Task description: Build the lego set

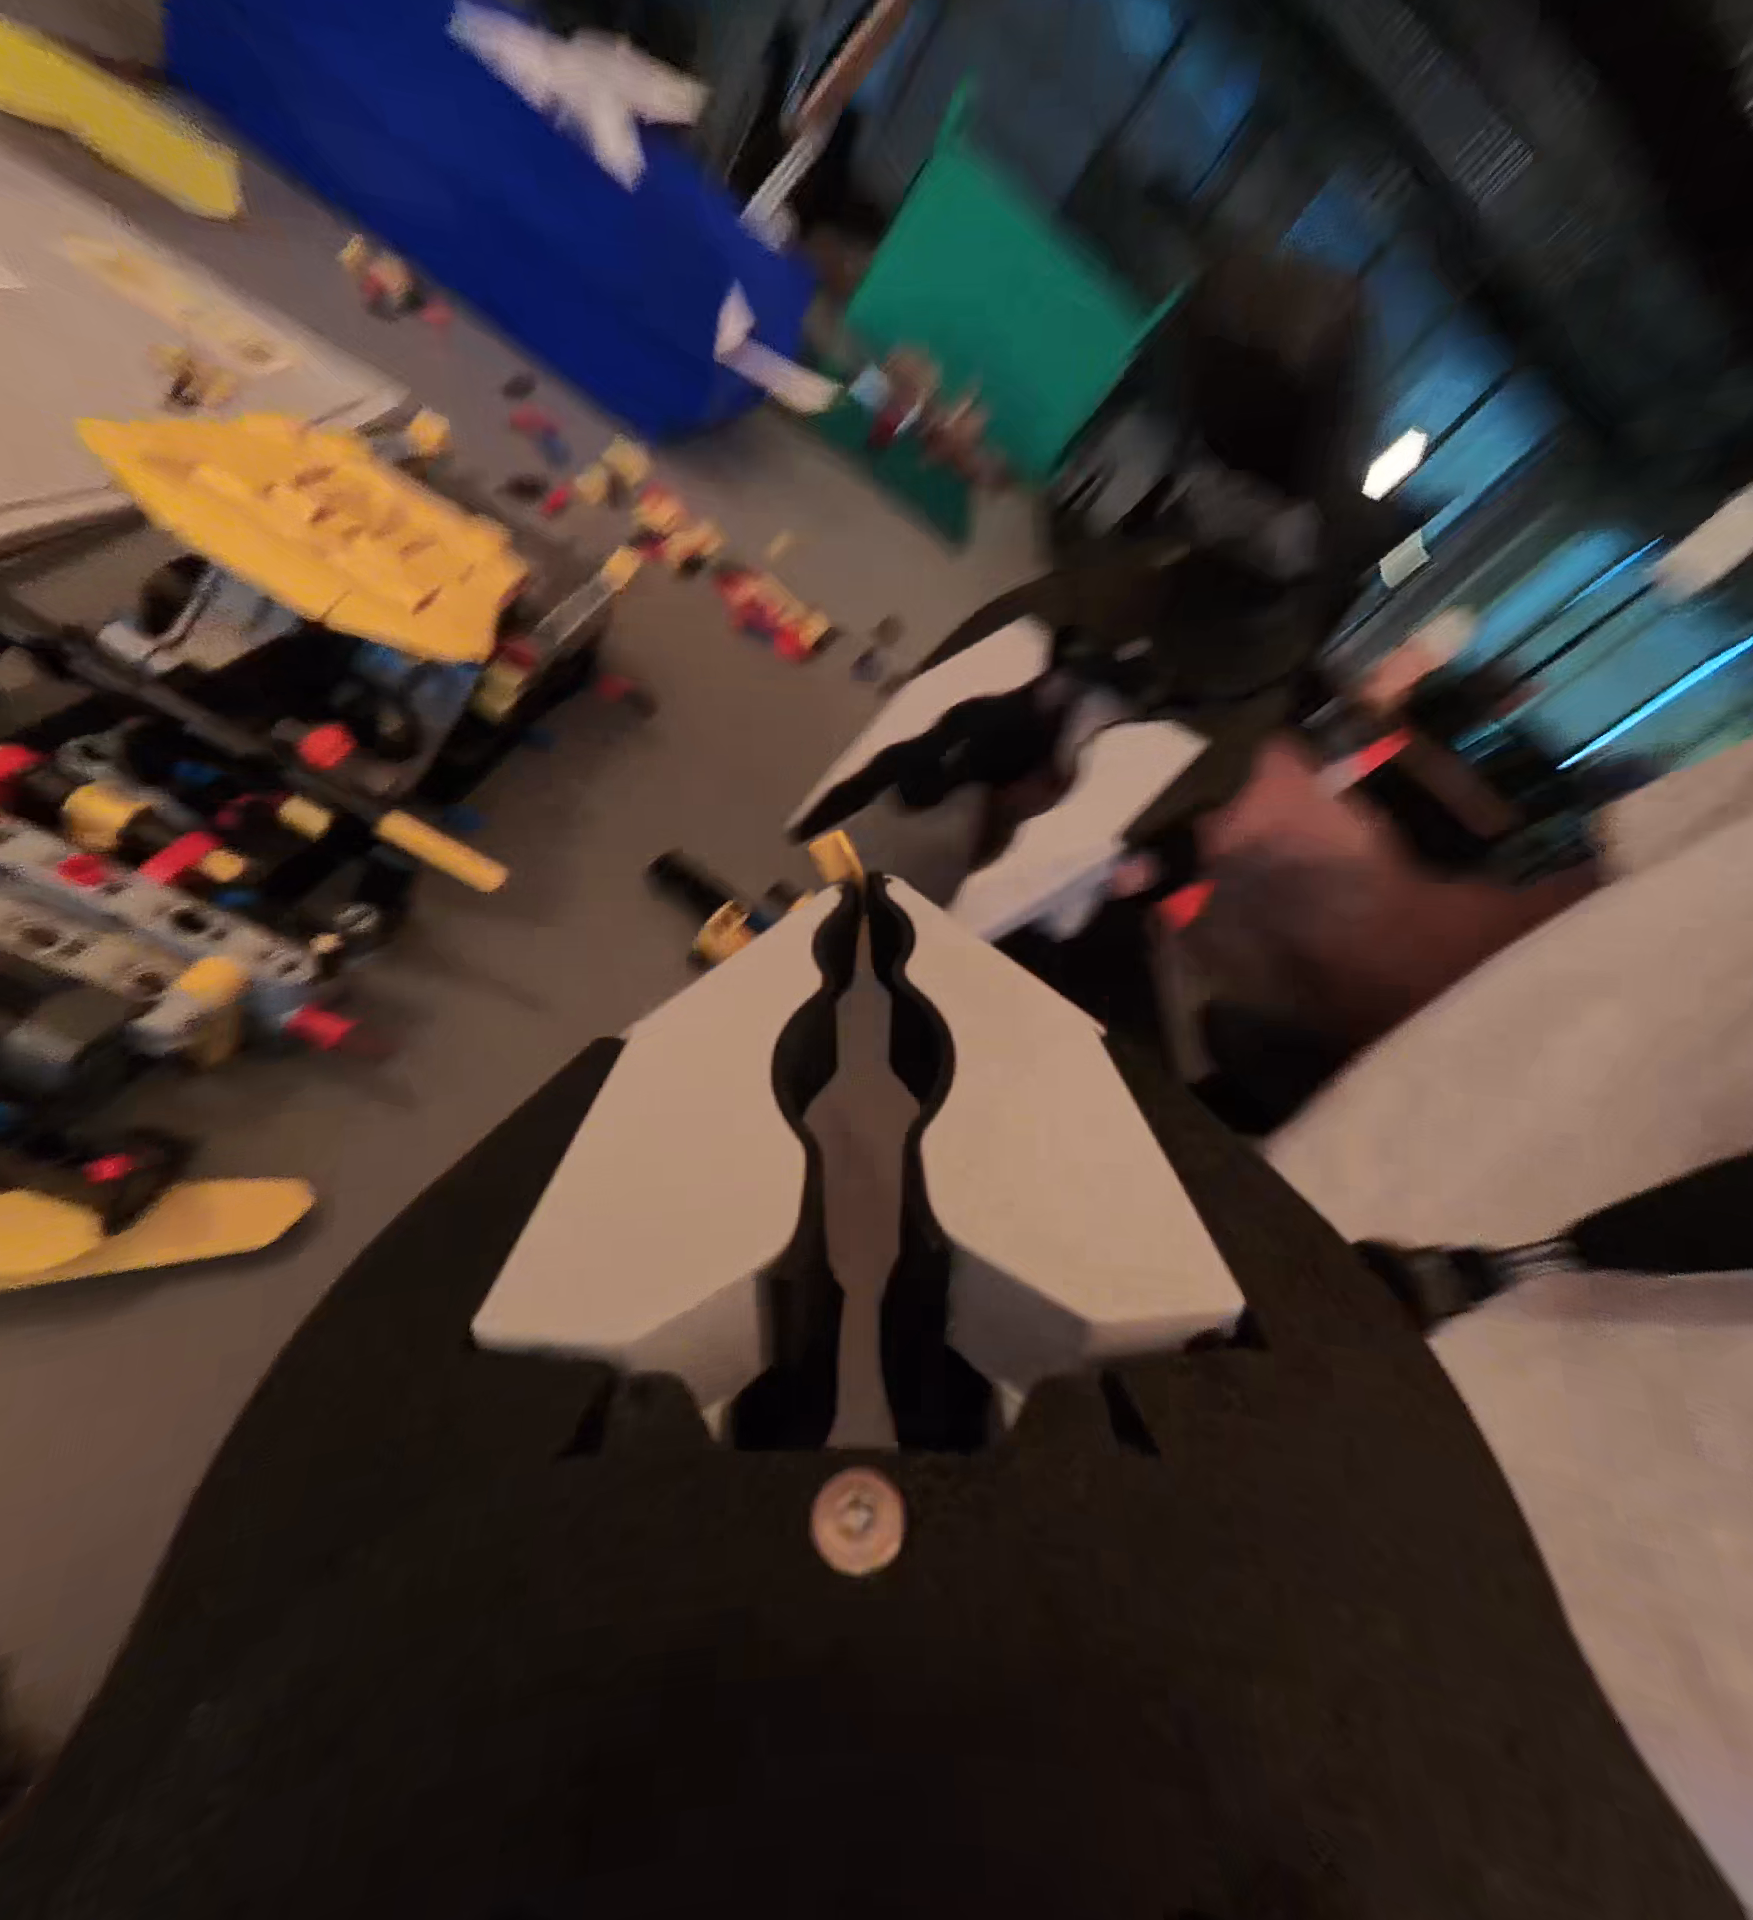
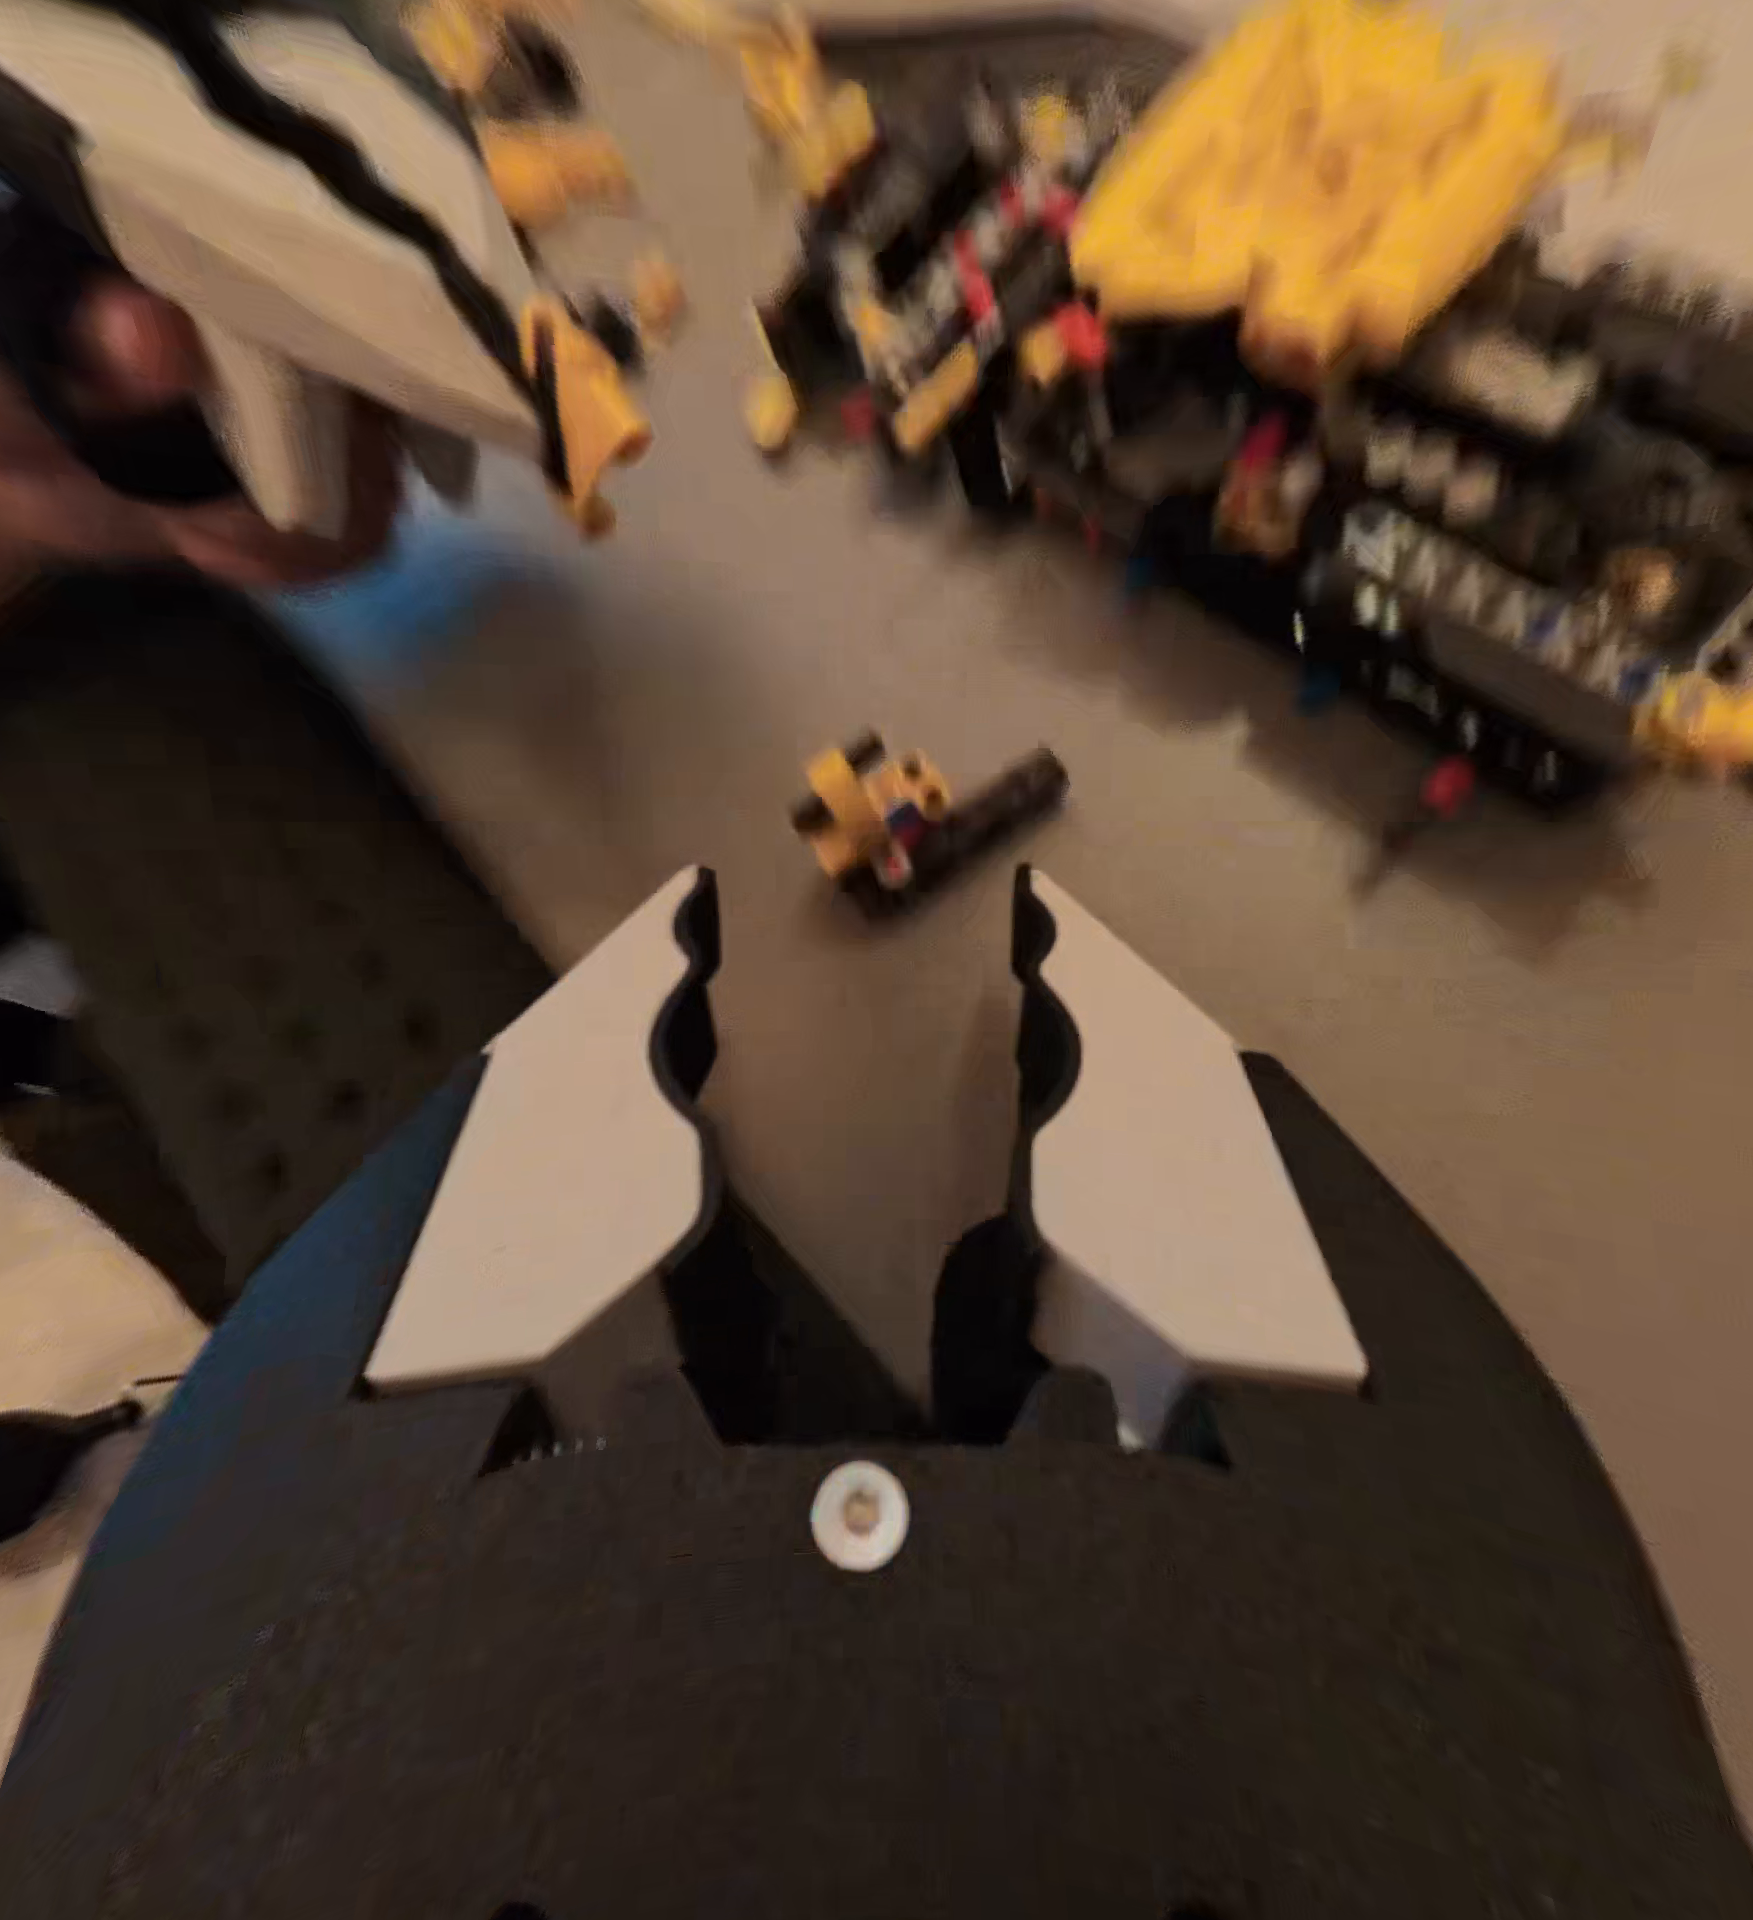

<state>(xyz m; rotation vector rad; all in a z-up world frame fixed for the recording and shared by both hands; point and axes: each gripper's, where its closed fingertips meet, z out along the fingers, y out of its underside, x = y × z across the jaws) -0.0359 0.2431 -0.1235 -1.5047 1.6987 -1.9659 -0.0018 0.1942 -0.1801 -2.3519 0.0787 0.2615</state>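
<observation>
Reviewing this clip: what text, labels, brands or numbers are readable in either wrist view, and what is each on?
None can be read.
Blue cloth: white marking, too blurred to read.
Pale sheets behind the lego model: small printed marks, too blurred to read.
Left gripper and the yellow piece it holds: no writing shows.
</observation>
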